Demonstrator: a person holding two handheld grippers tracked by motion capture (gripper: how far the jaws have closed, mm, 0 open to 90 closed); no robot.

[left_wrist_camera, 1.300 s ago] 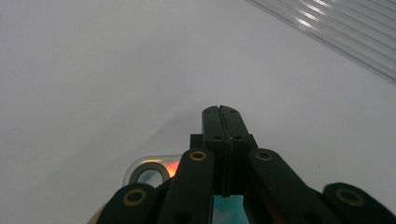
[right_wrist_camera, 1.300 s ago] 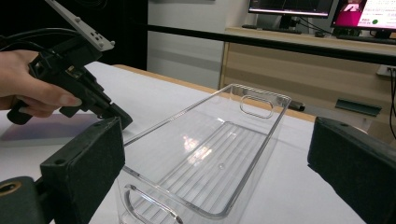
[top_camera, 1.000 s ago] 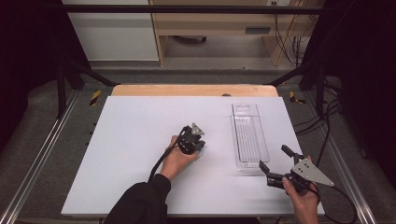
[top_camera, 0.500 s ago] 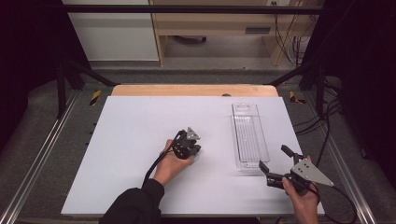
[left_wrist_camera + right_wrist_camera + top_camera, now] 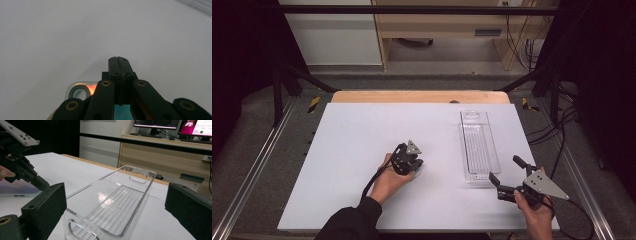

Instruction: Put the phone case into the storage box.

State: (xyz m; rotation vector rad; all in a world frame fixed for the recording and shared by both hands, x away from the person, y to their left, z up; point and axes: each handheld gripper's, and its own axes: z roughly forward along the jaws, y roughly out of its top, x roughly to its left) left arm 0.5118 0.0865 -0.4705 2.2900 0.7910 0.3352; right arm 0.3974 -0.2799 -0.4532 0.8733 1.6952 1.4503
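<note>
My left gripper [image 5: 411,165] points down at the white table [image 5: 362,145] near its middle, with its jaws shut flat together. A thin flat packet [image 5: 418,173] with a pale blue face lies under it. In the left gripper view the packet's clear hang tab [image 5: 82,84] peeks out beside the shut jaws; whether they pinch it I cannot tell. A long clear plastic tray [image 5: 479,145] lies on the right half of the table. My right gripper [image 5: 507,170] stands open just short of the tray's near end, with its pads [image 5: 47,205] wide apart and nothing between them.
The white table top has a wooden strip [image 5: 417,96] along its far edge and metal rails [image 5: 257,165] at both sides. Cables [image 5: 562,150] hang off the right side. Beyond the table stand a wooden bench and monitors [image 5: 155,123].
My left hand and its gripper have slid a little toward the near edge and slightly left. The right gripper and the tray have stayed in place.
</note>
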